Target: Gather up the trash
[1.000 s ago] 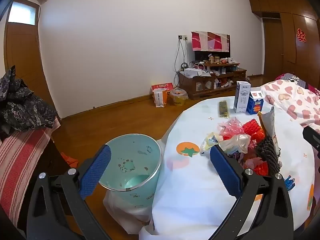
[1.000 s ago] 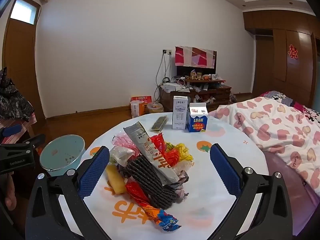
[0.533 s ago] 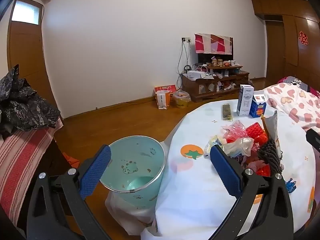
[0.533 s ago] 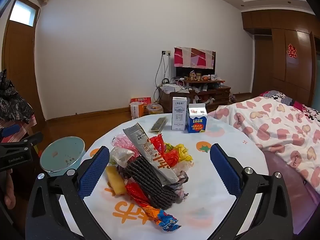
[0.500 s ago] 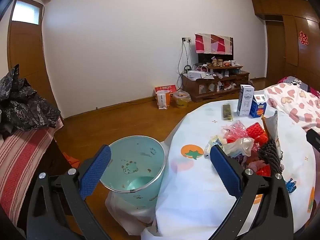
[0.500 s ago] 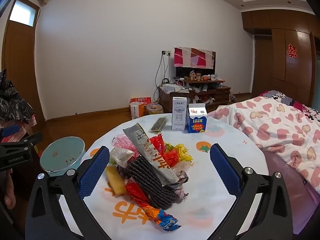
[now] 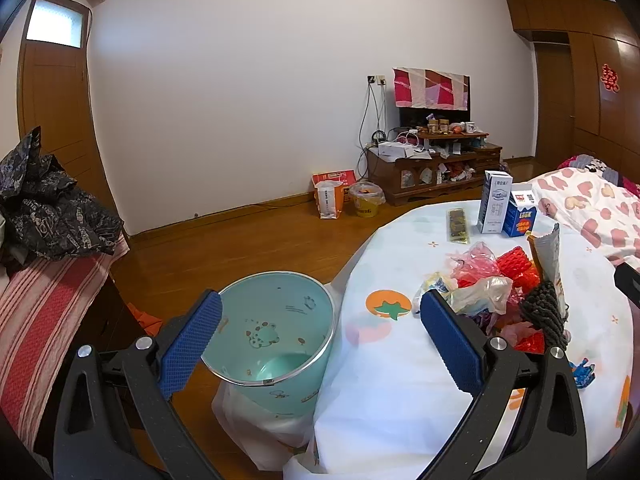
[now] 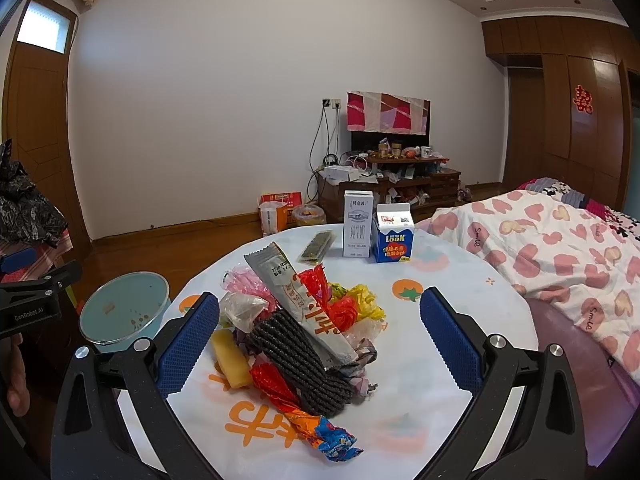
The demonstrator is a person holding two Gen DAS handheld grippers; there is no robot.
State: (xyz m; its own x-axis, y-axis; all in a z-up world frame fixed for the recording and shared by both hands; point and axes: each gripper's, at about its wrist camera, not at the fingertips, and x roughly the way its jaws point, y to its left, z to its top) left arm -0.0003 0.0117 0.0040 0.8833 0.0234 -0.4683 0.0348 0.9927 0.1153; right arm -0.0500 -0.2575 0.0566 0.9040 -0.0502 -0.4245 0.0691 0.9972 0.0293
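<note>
bright, sharp, fisheye-warped edges

The bin [image 7: 276, 332] is pale mint with small cartoon prints. The counter [image 8: 440, 308] wears white cloth with orange fruit motifs. Wrappers [image 8: 304, 320] are red, yellow, pink, grey and black. Both tools have blue dimpled pads [image 8: 448, 340] on black frames.

Trash pile [image 8: 296, 328] on table [image 8: 432, 304], cartons [image 8: 376, 232] behind, bin [image 8: 124, 312] on floor left

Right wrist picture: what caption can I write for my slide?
Open right gripper faces a pile of wrappers on the round table; two cartons stand behind.
</note>
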